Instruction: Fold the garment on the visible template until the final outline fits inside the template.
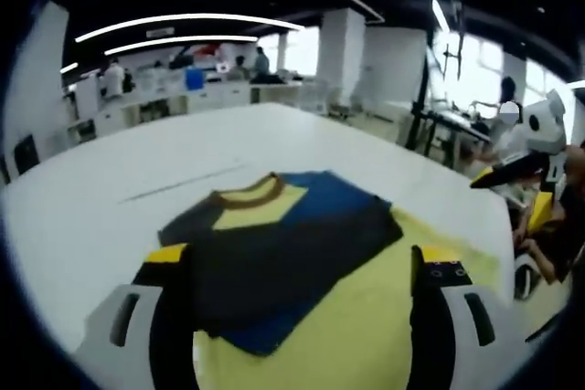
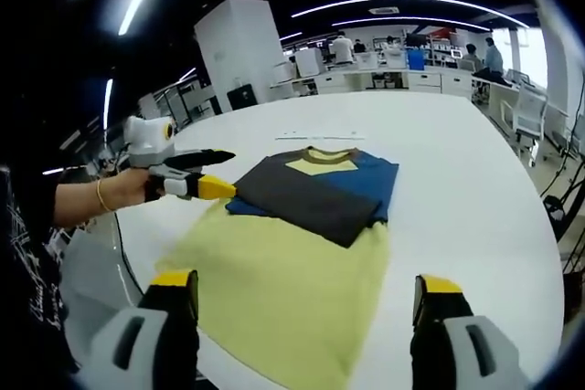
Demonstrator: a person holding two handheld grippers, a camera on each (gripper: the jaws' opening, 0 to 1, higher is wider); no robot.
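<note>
No readable text, labels, brands or numbers in either view. Garment has plain colour blocks, no print legible. Yellow template is unmarked. Table has a faint thin line at 12 o'clock of the garment, too small to tell if it's writing. Ceiling sign at 12 o'clock in the right gripper view is blurred, unreadable.

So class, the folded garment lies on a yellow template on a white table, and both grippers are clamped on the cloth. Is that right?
One thing is wrong: neither gripper grips the cloth. In the right gripper view the right gripper stands open above the yellow template, and the left gripper hovers open beside the garment. The table is white.
</note>
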